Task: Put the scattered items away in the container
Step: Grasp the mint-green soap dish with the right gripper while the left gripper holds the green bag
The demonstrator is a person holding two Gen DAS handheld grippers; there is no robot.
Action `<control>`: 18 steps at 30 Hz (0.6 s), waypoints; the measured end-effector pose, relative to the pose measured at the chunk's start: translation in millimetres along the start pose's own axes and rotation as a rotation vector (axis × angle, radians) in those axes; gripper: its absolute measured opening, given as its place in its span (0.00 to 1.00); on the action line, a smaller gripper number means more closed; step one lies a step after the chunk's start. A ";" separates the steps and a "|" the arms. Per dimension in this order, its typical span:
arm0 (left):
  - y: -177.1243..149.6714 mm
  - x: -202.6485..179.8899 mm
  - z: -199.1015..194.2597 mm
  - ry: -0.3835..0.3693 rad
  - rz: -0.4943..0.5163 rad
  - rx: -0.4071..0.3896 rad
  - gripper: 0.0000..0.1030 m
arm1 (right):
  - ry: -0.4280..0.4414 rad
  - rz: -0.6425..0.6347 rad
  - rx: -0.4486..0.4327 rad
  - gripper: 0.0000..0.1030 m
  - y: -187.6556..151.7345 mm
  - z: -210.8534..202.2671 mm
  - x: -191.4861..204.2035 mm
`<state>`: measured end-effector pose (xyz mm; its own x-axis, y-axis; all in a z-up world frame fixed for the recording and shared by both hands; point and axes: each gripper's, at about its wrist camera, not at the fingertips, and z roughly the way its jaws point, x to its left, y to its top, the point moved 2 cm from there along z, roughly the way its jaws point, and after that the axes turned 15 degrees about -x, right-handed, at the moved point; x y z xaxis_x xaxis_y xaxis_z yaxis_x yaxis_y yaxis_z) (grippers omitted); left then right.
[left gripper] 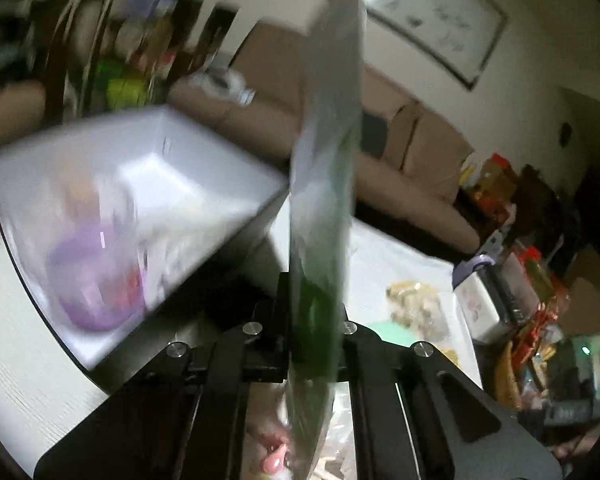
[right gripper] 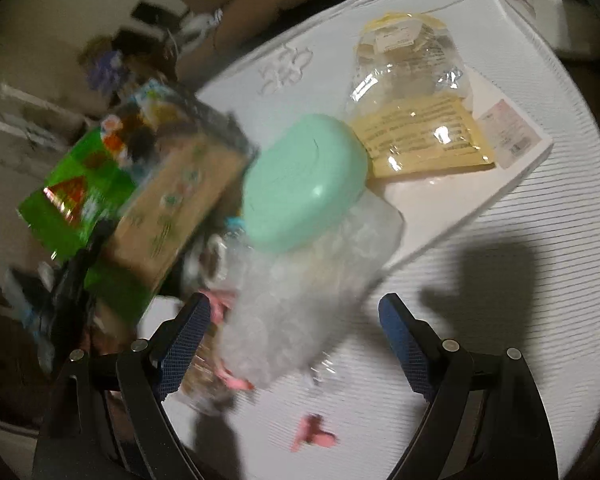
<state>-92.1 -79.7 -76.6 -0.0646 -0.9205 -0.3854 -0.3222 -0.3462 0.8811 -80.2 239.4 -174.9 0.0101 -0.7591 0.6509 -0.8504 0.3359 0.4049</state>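
The left gripper point(left gripper: 314, 344) pinches a flat green packet point(left gripper: 324, 184) edge-on beside the white container point(left gripper: 148, 148). Carry it over the rim before letting go. The right gripper point(right gripper: 294, 344) has its fingers spread, empty, above the counter point(right gripper: 520, 260).

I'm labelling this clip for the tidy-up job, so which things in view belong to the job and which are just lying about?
Part of the job:
- white container
- green packet in the left gripper
- mint soap case
- clear bag
- yellow snack bag
- pink clip
- right gripper, open

Just lying about:
- sofa
- framed picture
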 end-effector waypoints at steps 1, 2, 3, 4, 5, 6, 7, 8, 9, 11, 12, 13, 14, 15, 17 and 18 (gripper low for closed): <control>10.4 -10.2 -8.7 -0.009 0.040 -0.036 0.06 | 0.030 0.038 -0.011 0.86 2.7 1.7 -3.4; 19.3 -20.5 -21.3 -0.018 0.075 -0.075 0.06 | 0.067 0.080 -0.023 0.86 6.0 5.3 -7.2; 27.5 -29.3 -34.3 -0.024 0.102 -0.110 0.06 | 0.099 0.121 -0.034 0.86 10.4 11.4 -11.5; 37.7 -35.2 -41.2 -0.029 0.118 -0.134 0.06 | 0.111 0.146 -0.040 0.86 15.3 18.5 -15.1; 46.3 -36.6 -46.6 -0.033 0.116 -0.155 0.06 | 0.103 0.151 -0.048 0.86 20.2 24.7 -17.7; 52.6 -35.4 -55.6 -0.034 0.105 -0.176 0.06 | 0.077 0.141 -0.063 0.86 25.7 31.3 -19.7; 58.6 -32.0 -58.7 -0.031 0.096 -0.185 0.06 | 0.047 0.117 -0.078 0.86 30.9 36.9 -20.4; 62.3 -26.4 -60.1 -0.026 0.092 -0.190 0.06 | 0.031 0.095 -0.088 0.86 34.6 41.6 -20.5; 63.4 -21.8 -63.4 -0.016 0.097 -0.196 0.07 | 0.019 0.074 -0.093 0.86 37.6 48.0 -21.0; 68.0 -12.2 -65.2 0.005 0.114 -0.193 0.06 | 0.007 0.069 -0.080 0.86 39.5 61.9 -25.9; 68.8 -6.7 -66.3 0.013 0.120 -0.190 0.07 | 0.006 0.072 -0.077 0.86 39.2 68.3 -28.8; 69.6 -1.3 -67.9 0.024 0.126 -0.192 0.07 | 0.012 0.075 -0.082 0.86 39.1 72.0 -30.8; 71.3 3.6 -69.4 0.037 0.134 -0.195 0.07 | 0.028 0.077 -0.098 0.86 39.8 73.3 -31.8; 73.6 11.0 -71.4 0.045 0.136 -0.197 0.07 | 0.049 0.079 -0.124 0.85 41.1 72.6 -32.2; 77.8 23.3 -75.4 0.061 0.133 -0.200 0.07 | 0.105 0.097 -0.153 0.74 43.6 71.7 -32.4; 79.7 27.3 -76.6 0.071 0.134 -0.204 0.07 | 0.128 0.101 -0.154 0.66 44.9 73.4 -31.4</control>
<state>-47.2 -146.2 4.2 -0.0250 -0.9687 -0.2471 -0.1178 -0.2426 0.9630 -157.3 237.4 -224.3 0.0043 -0.6434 0.7656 -0.7605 0.4950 0.4202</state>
